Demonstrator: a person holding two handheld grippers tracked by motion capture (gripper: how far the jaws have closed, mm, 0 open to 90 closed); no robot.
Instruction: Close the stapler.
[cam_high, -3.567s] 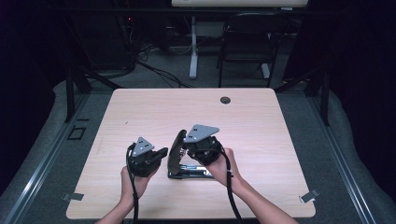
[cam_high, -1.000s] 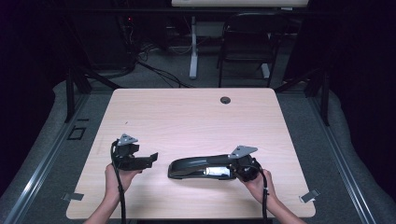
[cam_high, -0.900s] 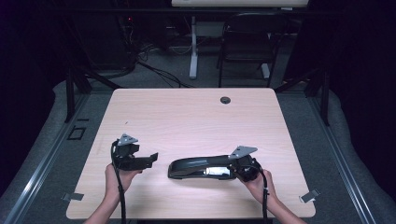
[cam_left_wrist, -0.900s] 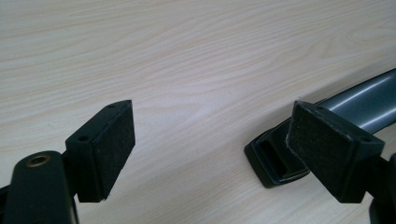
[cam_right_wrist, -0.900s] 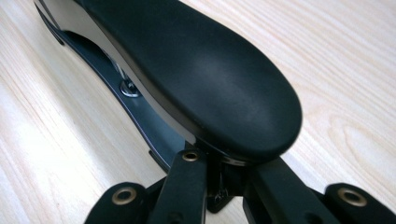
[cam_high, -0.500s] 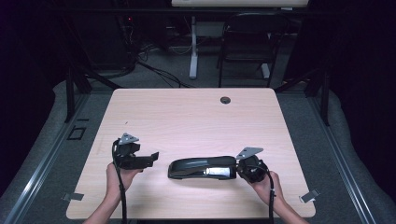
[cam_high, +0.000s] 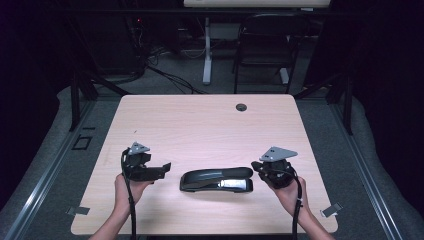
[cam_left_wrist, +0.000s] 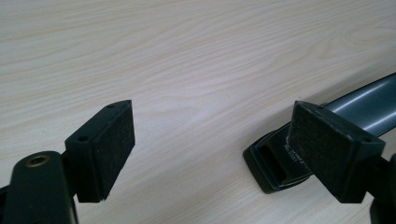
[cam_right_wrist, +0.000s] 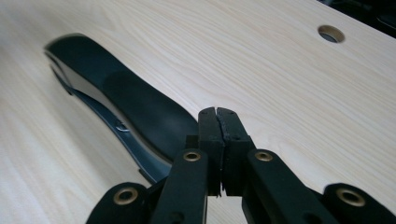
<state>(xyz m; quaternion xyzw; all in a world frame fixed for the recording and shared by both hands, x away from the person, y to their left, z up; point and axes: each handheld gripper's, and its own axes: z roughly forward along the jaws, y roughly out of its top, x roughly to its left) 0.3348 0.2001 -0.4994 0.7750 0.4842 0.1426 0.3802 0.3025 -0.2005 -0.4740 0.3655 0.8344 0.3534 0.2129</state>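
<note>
**Black stapler flat on the bench between two tools**

The black stapler lies lengthwise on the pale wood bench, near the person's edge and well short of the round cable hole at the far side. Everything else is placed from the stapler.

The left tool sits off the stapler's left end — apart from it, not touching. Its jaws stand wide, and the left gripper view shows bare wood between the two black pads, with the stapler's end just behind the right-hand pad.

The right tool is at the stapler's right end, close to it; from above, contact cannot be told. Its jaws are pressed together with nothing between them — the right gripper view shows the closed tips above the stapler's near end, the body running away to the upper left.

Each tool is held in one hand, forearms coming in from the near edge.
</note>
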